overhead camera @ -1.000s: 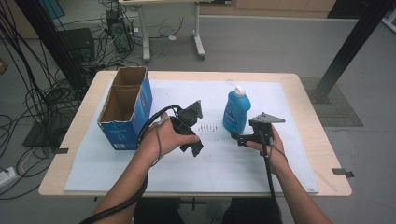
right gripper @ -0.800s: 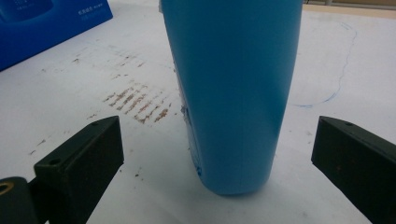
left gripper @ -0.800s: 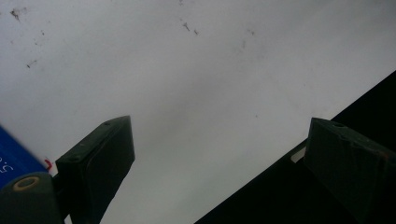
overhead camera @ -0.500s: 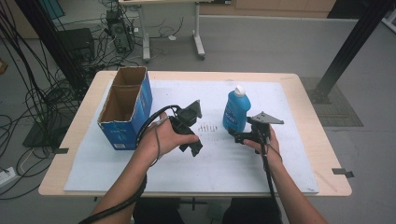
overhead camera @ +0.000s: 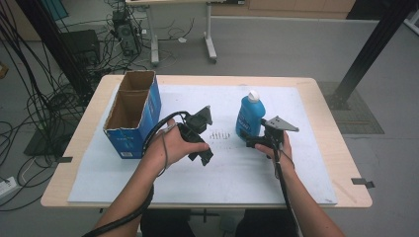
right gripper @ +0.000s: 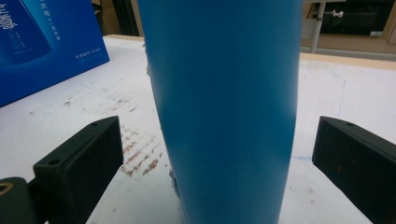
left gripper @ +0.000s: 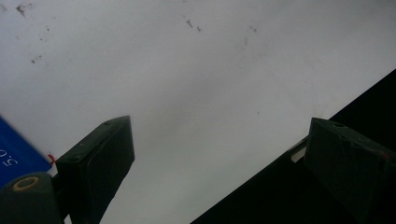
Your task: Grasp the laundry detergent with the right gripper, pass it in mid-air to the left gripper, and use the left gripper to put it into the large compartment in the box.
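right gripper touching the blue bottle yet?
Apart. Right gripper view: the blue bottle stands between the open jaws of the right gripper, white mat showing on both sides.

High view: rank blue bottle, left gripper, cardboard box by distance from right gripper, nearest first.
From the right gripper:
1. Blue bottle, standing just ahead of the open jaws.
2. Left gripper, mid-table, to its left.
3. Cardboard box, open-topped, at the table's left side.

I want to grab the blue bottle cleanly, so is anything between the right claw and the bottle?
Nothing visible is. In the right gripper view the blue bottle stands upright between the open jaws of the right claw, with bare white mat on either side. The cardboard box sits well off to the side.
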`<state>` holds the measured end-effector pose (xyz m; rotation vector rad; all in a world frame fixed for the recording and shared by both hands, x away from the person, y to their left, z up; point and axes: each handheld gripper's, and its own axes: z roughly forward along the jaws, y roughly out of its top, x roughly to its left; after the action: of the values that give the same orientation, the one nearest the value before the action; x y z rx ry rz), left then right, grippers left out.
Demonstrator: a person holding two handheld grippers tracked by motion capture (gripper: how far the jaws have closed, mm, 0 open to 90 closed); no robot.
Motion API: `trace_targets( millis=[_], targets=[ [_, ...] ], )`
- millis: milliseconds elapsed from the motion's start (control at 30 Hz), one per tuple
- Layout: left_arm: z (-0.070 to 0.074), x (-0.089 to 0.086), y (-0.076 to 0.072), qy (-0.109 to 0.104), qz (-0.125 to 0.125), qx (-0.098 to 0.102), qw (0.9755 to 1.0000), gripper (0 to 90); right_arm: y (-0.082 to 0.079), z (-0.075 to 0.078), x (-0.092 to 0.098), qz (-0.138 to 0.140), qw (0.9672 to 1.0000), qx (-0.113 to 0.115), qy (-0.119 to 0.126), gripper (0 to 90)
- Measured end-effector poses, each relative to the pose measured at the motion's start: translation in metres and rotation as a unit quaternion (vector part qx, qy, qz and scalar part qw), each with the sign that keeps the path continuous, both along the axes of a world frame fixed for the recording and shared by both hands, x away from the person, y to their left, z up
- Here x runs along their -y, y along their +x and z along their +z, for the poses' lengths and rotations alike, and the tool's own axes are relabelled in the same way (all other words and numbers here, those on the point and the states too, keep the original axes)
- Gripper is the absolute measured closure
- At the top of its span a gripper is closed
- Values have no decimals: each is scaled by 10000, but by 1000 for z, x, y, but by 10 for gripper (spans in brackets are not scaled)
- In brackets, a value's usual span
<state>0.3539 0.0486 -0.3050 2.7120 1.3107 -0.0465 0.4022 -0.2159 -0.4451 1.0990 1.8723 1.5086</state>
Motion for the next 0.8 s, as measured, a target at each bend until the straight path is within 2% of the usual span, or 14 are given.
trace_targets(
  millis=[367, 800],
  targets=[
    [0, 1, 0, -3, -5, 13, 10000, 89, 6, 1, -8, 71, 9997, 222, -35, 21],
    [-1, 2, 1, 0, -20, 16, 10000, 89, 11, -3, -11, 53, 9996, 265, -58, 23]
  ],
)
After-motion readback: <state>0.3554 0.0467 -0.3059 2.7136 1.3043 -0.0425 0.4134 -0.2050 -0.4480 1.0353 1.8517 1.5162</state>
